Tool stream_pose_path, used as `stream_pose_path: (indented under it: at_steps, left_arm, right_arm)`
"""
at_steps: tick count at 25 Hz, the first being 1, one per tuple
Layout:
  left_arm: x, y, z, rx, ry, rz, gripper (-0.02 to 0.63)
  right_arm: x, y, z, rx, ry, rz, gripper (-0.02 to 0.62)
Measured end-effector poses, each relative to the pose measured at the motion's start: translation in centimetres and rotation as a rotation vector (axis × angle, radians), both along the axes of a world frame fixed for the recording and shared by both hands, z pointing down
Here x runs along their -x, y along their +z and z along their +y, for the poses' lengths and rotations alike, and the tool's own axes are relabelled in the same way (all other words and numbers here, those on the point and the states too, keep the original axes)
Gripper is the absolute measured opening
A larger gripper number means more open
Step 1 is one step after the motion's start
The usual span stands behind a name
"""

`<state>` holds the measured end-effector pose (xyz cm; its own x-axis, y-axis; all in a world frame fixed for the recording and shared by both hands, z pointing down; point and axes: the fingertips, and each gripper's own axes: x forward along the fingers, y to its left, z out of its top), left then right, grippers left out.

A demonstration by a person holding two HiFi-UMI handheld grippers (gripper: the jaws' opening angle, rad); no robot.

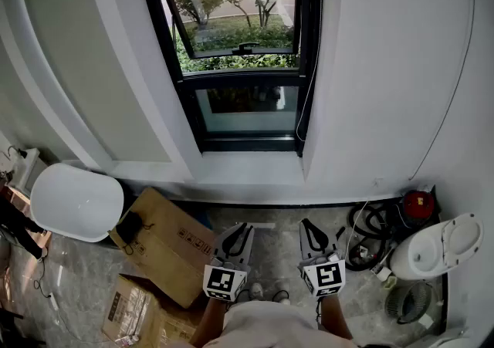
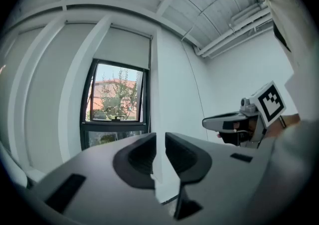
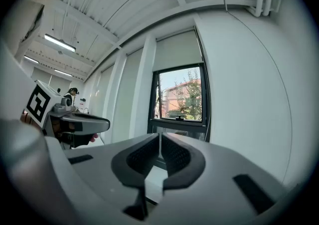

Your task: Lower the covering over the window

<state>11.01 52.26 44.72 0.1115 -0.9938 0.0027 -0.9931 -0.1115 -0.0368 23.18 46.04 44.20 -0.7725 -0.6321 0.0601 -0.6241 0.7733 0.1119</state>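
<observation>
From the head view: both grippers sit low by the person's body, well apart from the window [image 1: 239, 53]. The left gripper [image 1: 245, 228] and right gripper [image 1: 307, 223] point toward the sill.
Cord, head view: a thin pull cord [image 1: 307, 76] hangs along the window's right frame (probably the means of lowering). Neither gripper is near it.
Floor, head view: cardboard boxes [image 1: 166, 242] lie just left of the left gripper.
Covering, left gripper view: the pale roller blind [image 2: 122, 44] is raised, its lower edge at the top of the glass, so the pane is bare.
Left jaws, left gripper view: narrowly parted, with nothing between them.
Right jaws, right gripper view: pads closed together, holding nothing; the blind [image 3: 177, 49] again sits above the pane.
Risk, grip: the right jaws would need to part first. A cord this thin could slip out of the pads.
Risk, direction: pulling the wrong run would likely keep the blind up.
Risk, footing: stepping closer could catch the boxes.
</observation>
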Motion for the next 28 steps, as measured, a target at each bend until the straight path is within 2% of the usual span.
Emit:
stream_pose_path:
  at_steps: [3,5,14,28]
  left_arm:
    - [1.9,0.0,-1.1,-0.009,0.002,-0.003,0.061]
    - [3.2,0.0,-1.8,-0.013,0.005,-0.006,0.061]
    - [7.4,0.3,-4.7,-0.013,0.028,-0.003,0.060]
    - [10.1,1.1,-9.8,0.000,0.022,0.008,0.060]
  right_arm:
    - [2.0,0.0,-1.0,0.003,0.005,-0.029,0.000]
    - [3.3,-0.1,-1.7,0.004,0.012,-0.046,0.032]
    - [7.7,0.0,-3.9,0.001,0.031,-0.022,0.037]
    - [10.9,1.0,-9.3,0.016,0.011,-0.003,0.040]
